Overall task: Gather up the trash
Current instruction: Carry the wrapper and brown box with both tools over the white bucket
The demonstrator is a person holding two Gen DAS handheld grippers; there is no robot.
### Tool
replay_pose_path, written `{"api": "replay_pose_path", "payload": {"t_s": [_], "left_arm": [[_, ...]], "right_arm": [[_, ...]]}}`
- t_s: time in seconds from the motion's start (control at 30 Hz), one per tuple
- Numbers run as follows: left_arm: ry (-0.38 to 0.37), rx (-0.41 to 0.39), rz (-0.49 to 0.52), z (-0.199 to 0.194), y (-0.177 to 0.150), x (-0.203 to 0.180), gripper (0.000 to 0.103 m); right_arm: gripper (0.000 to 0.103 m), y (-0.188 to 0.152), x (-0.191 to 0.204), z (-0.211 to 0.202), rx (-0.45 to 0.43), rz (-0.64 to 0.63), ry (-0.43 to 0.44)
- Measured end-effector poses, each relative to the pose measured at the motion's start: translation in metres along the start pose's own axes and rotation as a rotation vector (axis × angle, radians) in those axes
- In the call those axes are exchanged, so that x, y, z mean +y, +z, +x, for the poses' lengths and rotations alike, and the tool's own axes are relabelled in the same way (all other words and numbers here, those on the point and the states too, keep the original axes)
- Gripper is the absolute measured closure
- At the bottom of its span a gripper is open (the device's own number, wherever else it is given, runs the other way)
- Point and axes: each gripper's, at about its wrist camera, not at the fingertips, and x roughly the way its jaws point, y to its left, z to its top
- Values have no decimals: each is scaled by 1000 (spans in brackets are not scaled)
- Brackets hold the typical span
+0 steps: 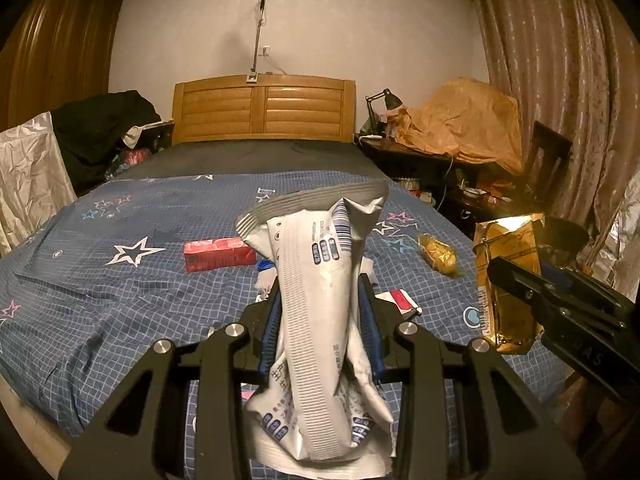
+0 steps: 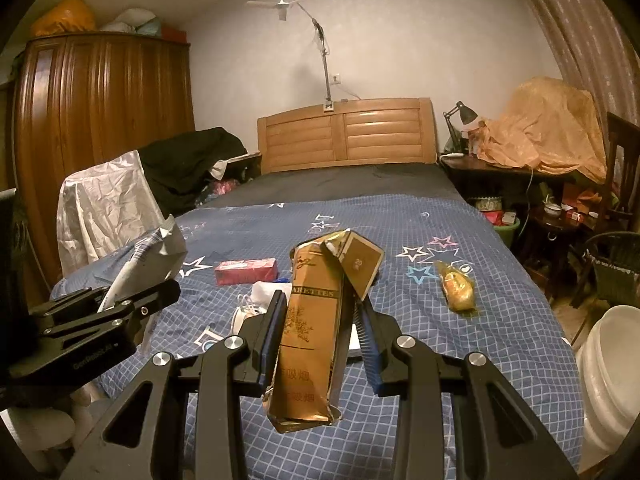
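Note:
My left gripper (image 1: 320, 296) is shut on a crumpled white and silver snack bag (image 1: 320, 300) and holds it upright above the bed. My right gripper (image 2: 320, 308) is shut on a gold cigarette carton (image 2: 312, 340) with its top torn open. The carton also shows in the left wrist view (image 1: 508, 280), to the right of the left gripper. On the blue star bedspread (image 2: 460, 220) lie a red box (image 2: 246, 271), a gold wrapper (image 2: 458, 291), white crumpled trash (image 2: 260, 300) and a small red and white pack (image 1: 400, 300).
A white bucket (image 2: 612, 380) stands on the floor at the bed's right. A dark wicker basket (image 2: 612, 268) and a cluttered desk (image 2: 520, 168) are beyond it. A chair with silver cloth (image 2: 104, 208) and a wardrobe (image 2: 92, 120) stand at the left.

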Motion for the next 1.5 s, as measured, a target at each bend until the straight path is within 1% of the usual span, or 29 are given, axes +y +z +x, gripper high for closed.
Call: {"api": "replay_pose_path", "payload": {"t_s": [0.3,0.4,0.53,0.7,0.9,0.93,1.0,1.1,1.13,1.33,1.4,1.5], "left_arm": [[-5,13,1,2,-2,-2,69],[-22,15,15,5,3,-9,69],[-61,11,50,14,12,-27,69],[-135,18,94,37,26,-69,69],[-234,39,153,61,38,-130,69],[-261,47,169,66,41,-146,69],[-296,55,188,73,43,-166,69],[-365,76,217,84,46,-206,69],[-391,84,230,88,47,-221,69],[-511,158,296,107,38,-299,69],[-543,199,316,115,32,-323,69],[-584,270,339,131,21,-355,69]], "right_arm": [[67,0,-2,3,5,-2,0],[67,1,-4,4,1,4,-6],[67,8,-27,-3,-6,24,-31],[67,26,-70,-21,-35,37,-111],[67,45,-151,-48,-47,92,-219],[67,49,-168,-54,-43,95,-244],[67,51,-191,-63,-33,91,-277],[67,54,-240,-78,-8,117,-328],[67,54,-262,-84,6,133,-354],[67,42,-368,-112,73,230,-438],[67,34,-395,-121,93,249,-456],[67,18,-443,-123,154,303,-470]]}}
